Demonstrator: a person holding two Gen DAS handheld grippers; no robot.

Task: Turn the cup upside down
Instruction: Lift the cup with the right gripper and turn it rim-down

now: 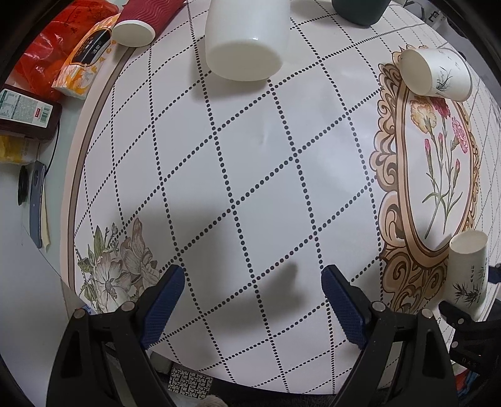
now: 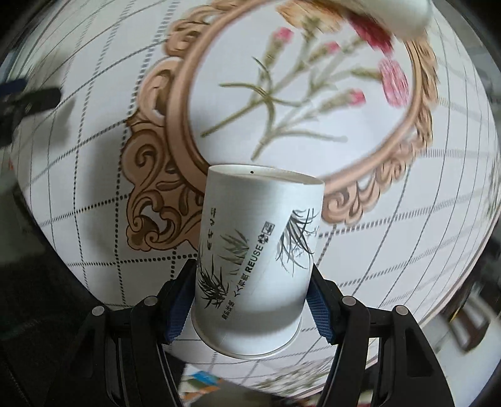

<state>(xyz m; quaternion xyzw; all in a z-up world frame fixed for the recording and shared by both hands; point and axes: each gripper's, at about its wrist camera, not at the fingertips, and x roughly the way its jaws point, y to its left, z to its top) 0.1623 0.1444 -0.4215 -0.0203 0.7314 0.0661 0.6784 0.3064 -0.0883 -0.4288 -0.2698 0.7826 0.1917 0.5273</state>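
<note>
Pinching the white paper cup with grey bamboo print between its blue pads, our right hand-held gripper holds it above the round floral tabletop; our left hand-held gripper hovers spread wide, gripping nothing, well short of a white ceramic mug.

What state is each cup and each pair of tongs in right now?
Left tongs: open, holding nothing, above the table.
Right tongs: shut on the bamboo-print paper cup.
Bamboo-print paper cup: gripped by its sides, base pointing away from the camera, rim nearest it.
Second paper cup: base up, not held.
Large white cup: base up.
Red ribbed cup: white end towards the camera.
Dark green cup: mostly cut off, state unclear.
</note>
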